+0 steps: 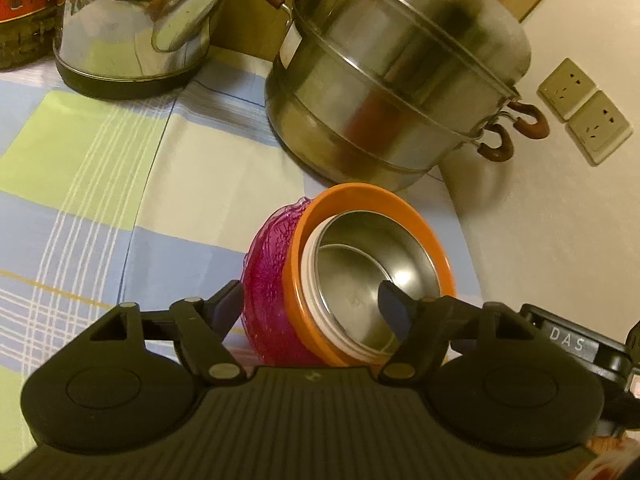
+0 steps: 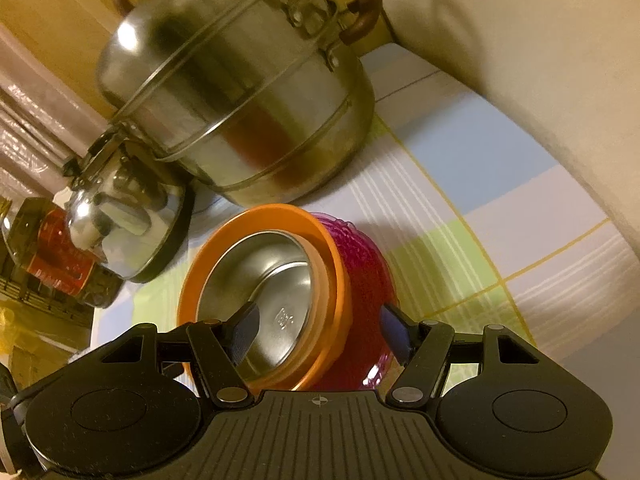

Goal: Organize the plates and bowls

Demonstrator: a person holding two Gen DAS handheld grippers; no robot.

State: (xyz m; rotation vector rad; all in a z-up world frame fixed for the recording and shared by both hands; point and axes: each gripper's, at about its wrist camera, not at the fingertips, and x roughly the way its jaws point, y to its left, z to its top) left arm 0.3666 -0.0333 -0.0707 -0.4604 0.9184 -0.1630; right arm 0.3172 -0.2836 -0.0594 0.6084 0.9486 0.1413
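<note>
A nested stack of bowls hangs tilted between my two grippers: a magenta patterned glass bowl [image 1: 266, 292] outermost, an orange bowl [image 1: 384, 200] inside it, and a steel bowl [image 1: 360, 256] with a white rim innermost. My left gripper [image 1: 312, 304] clamps the stack's wall, one finger outside the magenta bowl and one inside the steel bowl. In the right wrist view the magenta bowl [image 2: 362, 276], the orange bowl [image 2: 260, 214] and the steel bowl [image 2: 264, 268] show again; my right gripper [image 2: 320, 328] clamps the opposite wall the same way.
A large steel steamer pot [image 1: 396, 80] with brown handles stands just behind the stack on the checked tablecloth [image 1: 100, 184]. A steel kettle [image 1: 136, 28] and a red-labelled jar [image 1: 24, 4] stand at the back left. A wall with sockets [image 1: 584, 108] is on the right.
</note>
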